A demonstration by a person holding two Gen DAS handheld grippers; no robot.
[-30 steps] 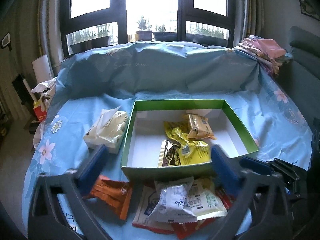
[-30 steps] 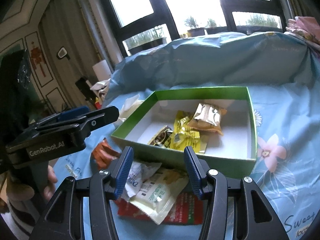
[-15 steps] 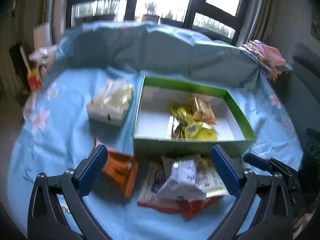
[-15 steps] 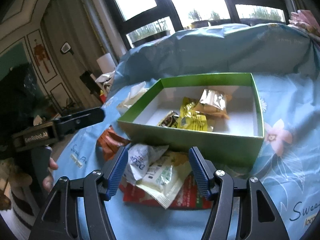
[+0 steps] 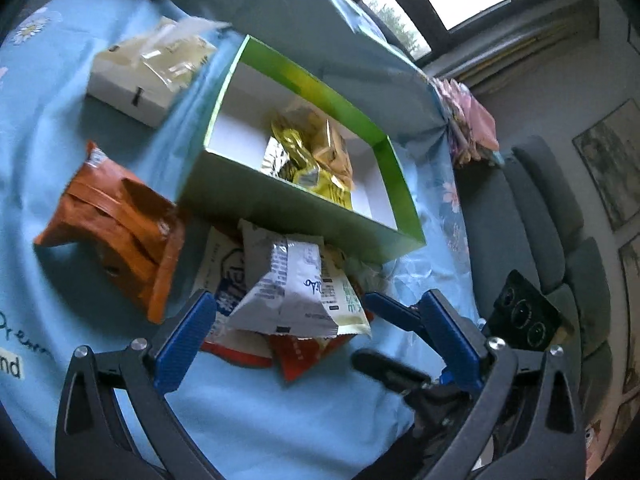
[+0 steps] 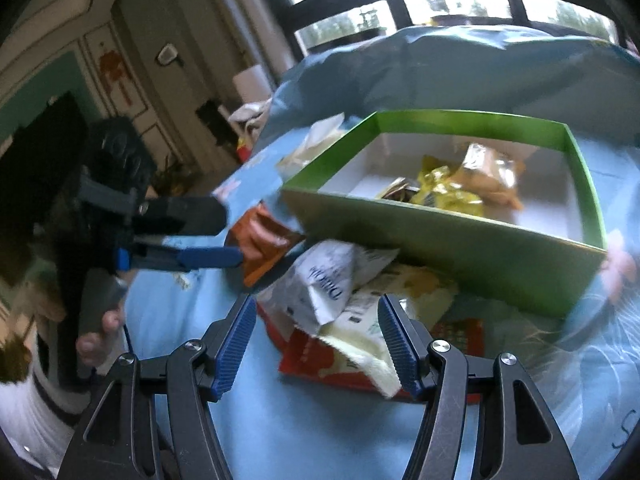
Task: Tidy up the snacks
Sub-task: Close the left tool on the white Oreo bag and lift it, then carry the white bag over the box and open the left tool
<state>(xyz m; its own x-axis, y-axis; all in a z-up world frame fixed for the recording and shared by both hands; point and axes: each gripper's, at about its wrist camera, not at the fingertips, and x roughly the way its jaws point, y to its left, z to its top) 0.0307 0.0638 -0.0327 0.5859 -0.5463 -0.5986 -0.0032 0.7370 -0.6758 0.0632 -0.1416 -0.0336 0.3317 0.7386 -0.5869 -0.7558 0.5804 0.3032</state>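
A pile of snack packets lies on the blue cloth in front of the green box: a white packet on top, a cream one and a red one beneath. An orange packet lies to the left. Yellow and gold snacks sit inside the box. My left gripper is open, tilted, just short of the pile. My right gripper is open, its pads flanking the pile's near edge without pressing it.
A white tissue box stands left of the green box. A grey sofa is at the right, with folded pink cloths behind the box. A person's hand holds the left gripper's handle.
The left gripper has rolled sideways and dropped toward the pile, so its view now tilts. The right gripper has come lower and closer, its pads now beside the packets.
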